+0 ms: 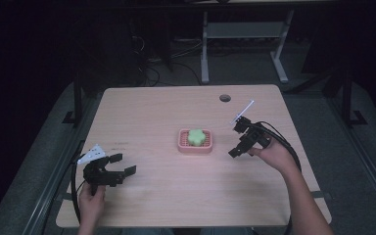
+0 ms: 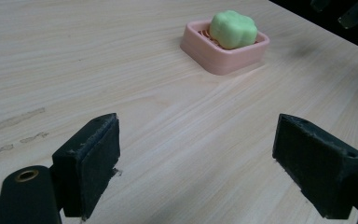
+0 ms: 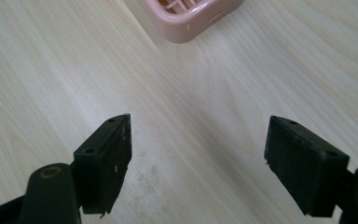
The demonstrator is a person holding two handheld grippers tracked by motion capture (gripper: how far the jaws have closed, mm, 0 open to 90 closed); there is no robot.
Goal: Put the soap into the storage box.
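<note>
Light wood tabletop [image 1: 176,205] is sitting in a pretty dark room, and pretty much nothing is cluttering it. Nearest the camera in the high view, the person's left hand [image 1: 91,203] is coming in from the bottom edge, gripping the left tongs [image 1: 121,164] near the front-left corner. Those tongs are spread wide, nothing between them, just bare wood grain showing in the gap in the left gripper view [image 2: 196,163]. A white three-cornered plate [image 1: 91,153] is sitting on top of them.

Over on the other side, a bit farther in, the right hand [image 1: 274,154] is holding the right tongs [image 1: 239,142], angled down and toward the middle. They're also gaping wide and not grasping anything, hovering over bare wood in the right gripper view [image 3: 198,163].

Between the two, around the middle of the tabletop, a pink soap dish [image 1: 182,145] is lying flat with a green flower-shaped soap [image 1: 195,136] resting in it. The right tongs are near its right side but not touching; the left tongs are well apart from it. From the left gripper view the dish [image 2: 223,58] and soap [image 2: 233,29] are sitting up ahead.

Farther back, a round hole [image 1: 225,98] is showing near the far edge, and beyond that white desk legs [image 1: 204,49] and some cables [image 1: 152,63] are standing on the grey floor.
</note>
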